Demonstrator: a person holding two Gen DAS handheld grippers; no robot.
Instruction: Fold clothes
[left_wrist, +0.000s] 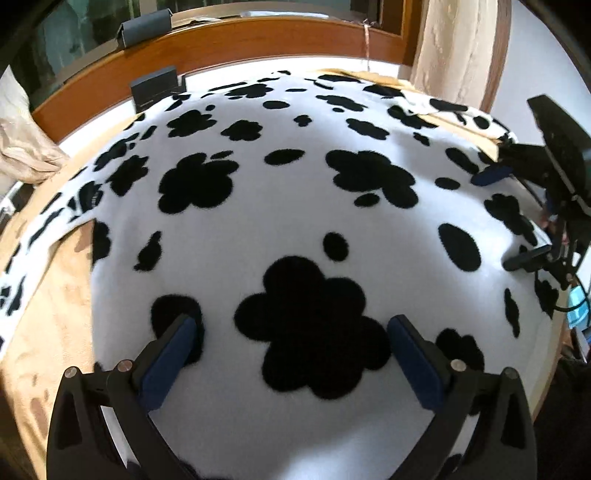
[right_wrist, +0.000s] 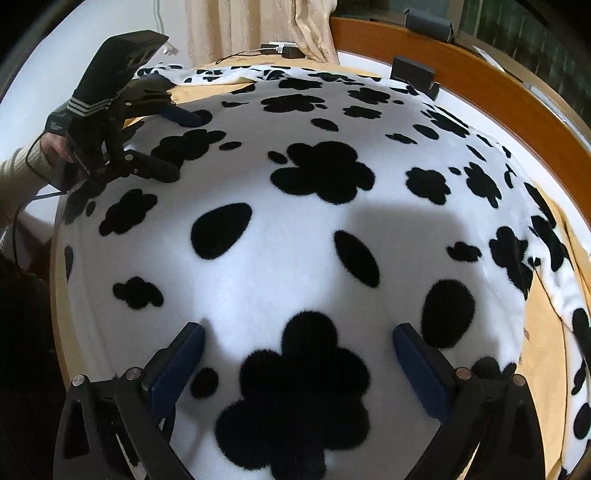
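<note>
On the tan table (left_wrist: 51, 306) lies one fluffy white top (left_wrist: 295, 206) with black spots, spread flat. Two grippers hang over it, left gripper (left_wrist: 291, 334) and right gripper (right_wrist: 299, 341), both wide apart, holding nothing.

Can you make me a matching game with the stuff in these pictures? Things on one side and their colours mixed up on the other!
Things:
1. garment
2. pads on the left tongs
3. table
4. curtain

Colours:
A. dark blue
B. cream
C. white with black blotches
D. tan

Pairs: 1-C, 2-A, 3-D, 4-B
</note>
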